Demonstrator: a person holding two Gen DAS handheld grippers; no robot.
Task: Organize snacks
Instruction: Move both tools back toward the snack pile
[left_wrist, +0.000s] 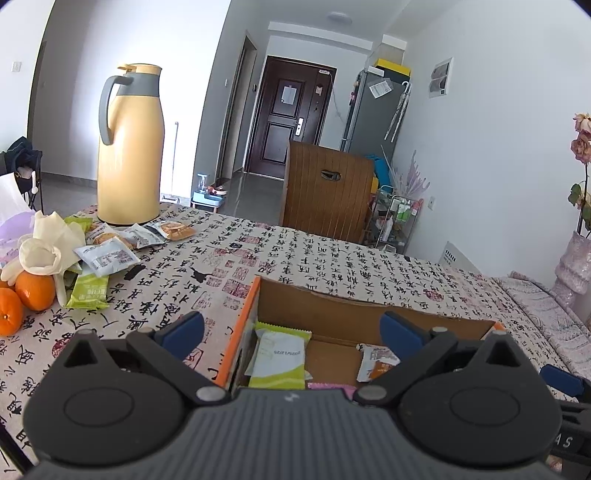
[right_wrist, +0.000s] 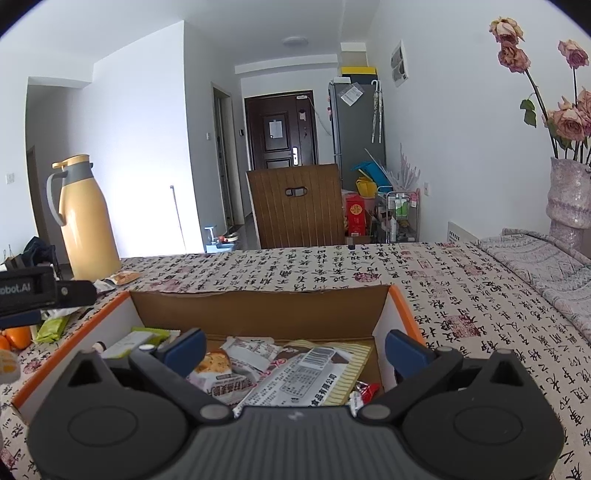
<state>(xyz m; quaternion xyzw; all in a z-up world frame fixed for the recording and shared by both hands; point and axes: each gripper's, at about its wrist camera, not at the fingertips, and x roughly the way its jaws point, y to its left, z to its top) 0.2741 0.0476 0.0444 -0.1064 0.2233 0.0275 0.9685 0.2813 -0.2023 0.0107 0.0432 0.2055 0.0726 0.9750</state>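
Snacks lie in two places: some already in the cardboard box (right_wrist: 258, 306), the rest in a loose pile (left_wrist: 107, 251) out on the surface (left_wrist: 332, 258).

Our left gripper (left_wrist: 291, 328) hangs with its blue fingers (left_wrist: 184, 328) spread wide and nothing between them. Directly ahead of it and below is the left end of the box (left_wrist: 332, 314), where we see a green-and-white packet (left_wrist: 280, 356) standing against the orange-edged wall and an orange-and-white packet (left_wrist: 376, 363) nearer the right finger. Far to the left of this gripper, the pile sits beside the oranges (left_wrist: 22, 299) and a crumpled pale glove (left_wrist: 48, 247), with a green packet (left_wrist: 90, 293) at its near edge. Beyond the pile stands a yellow thermos jug (left_wrist: 129, 147).

Our right gripper (right_wrist: 295, 345) is likewise open and empty, poised over the box. Between its fingers (right_wrist: 404, 349) and just below lie a large packet with a printed label (right_wrist: 306, 380), a bread-picture packet (right_wrist: 214, 373) by the left finger, and a small red wrapper (right_wrist: 365, 393) toward the right finger. Off to the left of this gripper we can see part of the left gripper (right_wrist: 48, 291). Far to the right stands a vase (right_wrist: 569, 195) of dried roses.
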